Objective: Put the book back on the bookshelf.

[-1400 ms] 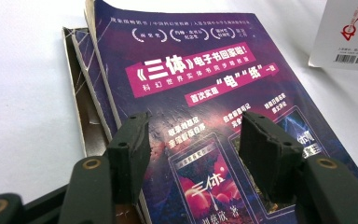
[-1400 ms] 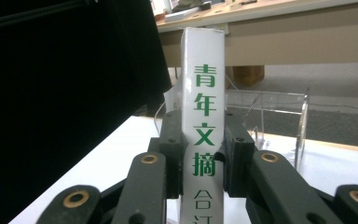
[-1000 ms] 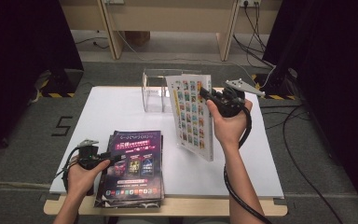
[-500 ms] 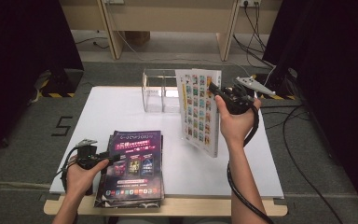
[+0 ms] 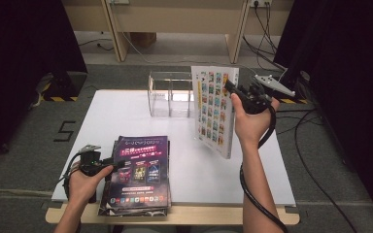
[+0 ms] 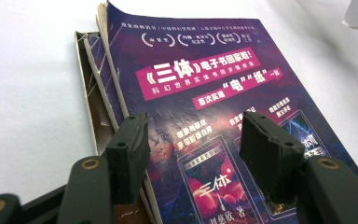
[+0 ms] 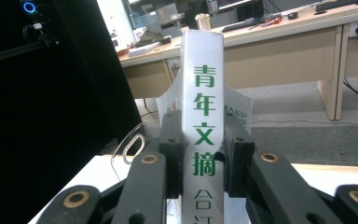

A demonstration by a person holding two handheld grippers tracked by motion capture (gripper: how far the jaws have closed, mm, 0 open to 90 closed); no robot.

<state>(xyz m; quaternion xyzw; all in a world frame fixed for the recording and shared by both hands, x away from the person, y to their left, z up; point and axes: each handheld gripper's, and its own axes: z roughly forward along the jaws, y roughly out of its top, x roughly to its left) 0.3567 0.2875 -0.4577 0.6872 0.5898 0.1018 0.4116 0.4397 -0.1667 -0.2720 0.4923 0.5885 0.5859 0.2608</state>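
While clamped upright in right hand-held gripper (image 7: 200, 154), white book (image 7: 202, 116), left hand-held gripper (image 6: 193, 144) wide over magazines (image 6: 214, 93)

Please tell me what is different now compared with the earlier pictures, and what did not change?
The right tool, shut on the white magazine, carried it upright away from the person, toward the clear organizer. The left tool stayed open at the purple magazine stack.

A clear acrylic organizer (image 5: 170, 94) is standing at upper centre of the white table (image 5: 126, 111). A magazine stack (image 5: 138, 174) is occupying the lower left; the middle is lying open.
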